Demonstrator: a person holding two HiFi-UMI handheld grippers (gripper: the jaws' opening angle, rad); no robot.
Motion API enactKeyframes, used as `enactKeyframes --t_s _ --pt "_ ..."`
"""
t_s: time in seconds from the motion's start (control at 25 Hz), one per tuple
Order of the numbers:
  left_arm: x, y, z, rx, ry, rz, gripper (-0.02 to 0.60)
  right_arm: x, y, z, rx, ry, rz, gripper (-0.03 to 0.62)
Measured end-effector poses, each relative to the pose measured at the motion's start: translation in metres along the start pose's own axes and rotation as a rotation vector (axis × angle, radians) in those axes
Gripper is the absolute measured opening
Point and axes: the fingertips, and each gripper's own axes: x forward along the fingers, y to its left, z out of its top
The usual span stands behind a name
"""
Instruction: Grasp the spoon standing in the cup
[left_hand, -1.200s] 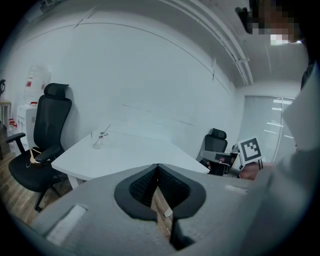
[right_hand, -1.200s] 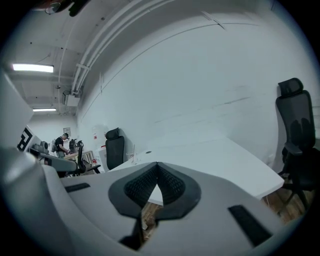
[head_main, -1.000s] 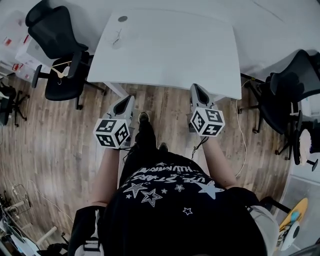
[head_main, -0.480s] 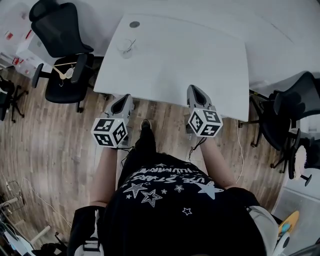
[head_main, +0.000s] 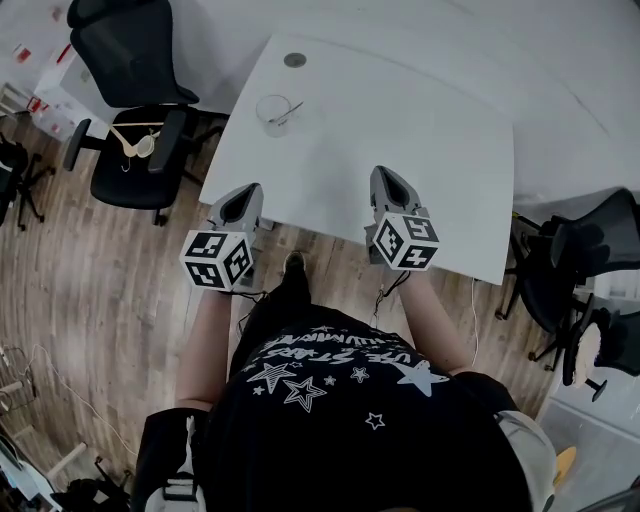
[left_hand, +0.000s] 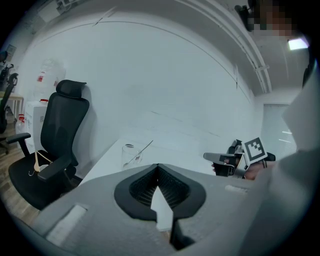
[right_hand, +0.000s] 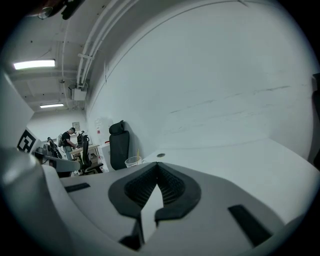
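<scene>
With left tongs (head_main: 243, 202) and right tongs (head_main: 386, 182) both closed and empty, well short of the cup (head_main: 272, 112), the grasp calls for opening one pair first, then pinching the spoon (head_main: 287, 111) standing in that cup above its rim.

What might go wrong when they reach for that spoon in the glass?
The cup is clear glass and stands near the left edge of the table; a bump could tip it or push it off. The spoon has a thin, leaning handle that is easy to miss. The left gripper and right gripper are shut; unopened, they would likely knock the spoon.
</scene>
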Motion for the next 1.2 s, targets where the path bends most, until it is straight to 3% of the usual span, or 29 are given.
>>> enactKeyframes --t_s 0.44,0.72,1.04,1.2 --pt "0.037 0.048 0.026 0.003 -0.006 -0.005 0.005 0.072 0.021 0.007 0.004 0.044 0.040 0.009" --pt "0.052 0.079 0.033 -0.031 -0.016 0.016 0.005 0.122 0.047 0.001 0.043 0.092 0.143 0.011" --pt "0.064 0.106 0.039 -0.046 -0.017 0.033 0.005 0.166 0.076 -0.002 0.029 0.132 0.237 0.112" --pt "0.069 0.115 0.040 -0.049 -0.007 0.032 0.005 0.181 0.083 -0.003 0.022 0.141 0.250 0.130"
